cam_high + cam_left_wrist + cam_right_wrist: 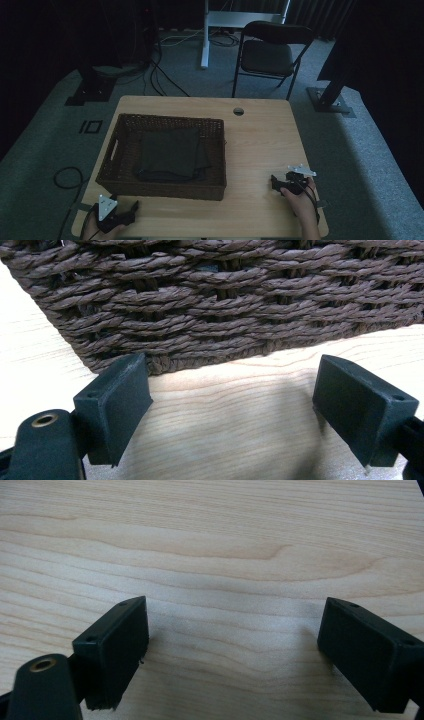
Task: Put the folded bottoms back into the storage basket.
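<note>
A dark brown wicker basket (117, 141) sits on the left half of the wooden table (260, 145), with a folded dark cloth (170, 152) lying flat inside it. My left gripper (131, 210) rests at the table's front left corner, just in front of the basket. In the left gripper view its jaws stand wide apart over bare wood, facing the woven basket wall (225, 295), with nothing between them. My right gripper (274, 182) lies on the table at the front right, held by a hand. In the right gripper view its jaws are also spread wide over bare wood (225, 555).
A round cable hole (238, 111) is near the table's far edge. Behind the table stands a black folding chair (270, 52) and a white desk leg (204, 35). Cables lie on the grey carpet at left (67, 177).
</note>
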The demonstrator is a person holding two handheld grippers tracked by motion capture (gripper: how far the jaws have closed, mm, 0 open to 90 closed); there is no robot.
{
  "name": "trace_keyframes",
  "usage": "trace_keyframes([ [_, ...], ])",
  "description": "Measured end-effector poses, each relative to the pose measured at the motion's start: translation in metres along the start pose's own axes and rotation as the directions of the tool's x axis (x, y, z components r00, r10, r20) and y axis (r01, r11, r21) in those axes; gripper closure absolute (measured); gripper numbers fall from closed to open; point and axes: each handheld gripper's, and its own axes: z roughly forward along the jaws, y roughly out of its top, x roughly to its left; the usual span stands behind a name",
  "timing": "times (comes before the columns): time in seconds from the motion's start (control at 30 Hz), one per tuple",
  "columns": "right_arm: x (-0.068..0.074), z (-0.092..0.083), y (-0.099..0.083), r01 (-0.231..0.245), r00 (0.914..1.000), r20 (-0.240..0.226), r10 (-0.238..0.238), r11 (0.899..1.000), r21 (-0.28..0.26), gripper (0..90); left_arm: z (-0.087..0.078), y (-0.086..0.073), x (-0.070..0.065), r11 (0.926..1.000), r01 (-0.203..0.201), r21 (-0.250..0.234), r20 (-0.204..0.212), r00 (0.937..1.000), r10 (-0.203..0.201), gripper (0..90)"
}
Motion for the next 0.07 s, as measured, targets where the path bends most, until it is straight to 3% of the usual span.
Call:
trace_keyframes([
  [0.07, 0.0000, 0.0000, 0.0000, 0.000, 1.0000, 0.000, 0.000, 1.000, 0.000, 12.4, -0.0001, 0.0000, 0.0001, 1.0000, -0.001, 0.001, 0.001, 1.0000, 0.001, 15.6],
])
